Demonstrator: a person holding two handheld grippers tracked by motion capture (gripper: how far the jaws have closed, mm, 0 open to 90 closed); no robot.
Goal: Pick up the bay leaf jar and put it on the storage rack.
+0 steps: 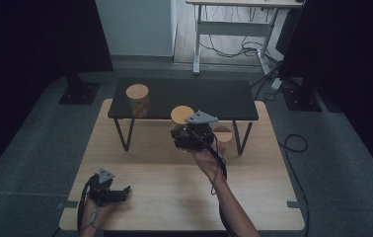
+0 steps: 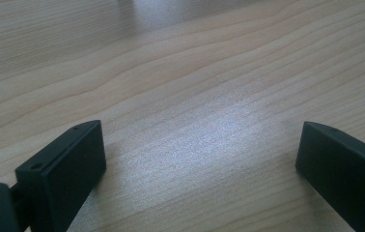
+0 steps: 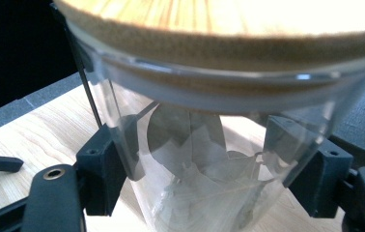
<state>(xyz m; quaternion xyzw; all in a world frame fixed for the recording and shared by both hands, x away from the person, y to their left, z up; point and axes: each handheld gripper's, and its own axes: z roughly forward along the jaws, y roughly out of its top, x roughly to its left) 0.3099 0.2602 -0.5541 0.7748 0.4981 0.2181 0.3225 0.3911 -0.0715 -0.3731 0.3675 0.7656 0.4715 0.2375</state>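
A clear glass jar [image 1: 181, 117] with a round wooden lid is lifted just in front of the black low shelf [image 1: 199, 96], and my right gripper [image 1: 185, 137] is shut on it. In the right gripper view the jar [image 3: 190, 159] holds dried leaves, and both black pads press on its glass wall below the lid. My left gripper [image 1: 123, 191] rests on the wooden table [image 1: 165, 187] at the near left. Its jaws stand wide open [image 2: 200, 159] over bare wood with nothing between them.
A second lidded jar [image 1: 138, 100] stands on the shelf's left end. A third jar [image 1: 222, 136] sits on the table under the shelf's right side, close to my right hand. Dark curtains and a white desk frame [image 1: 234, 27] stand beyond the table.
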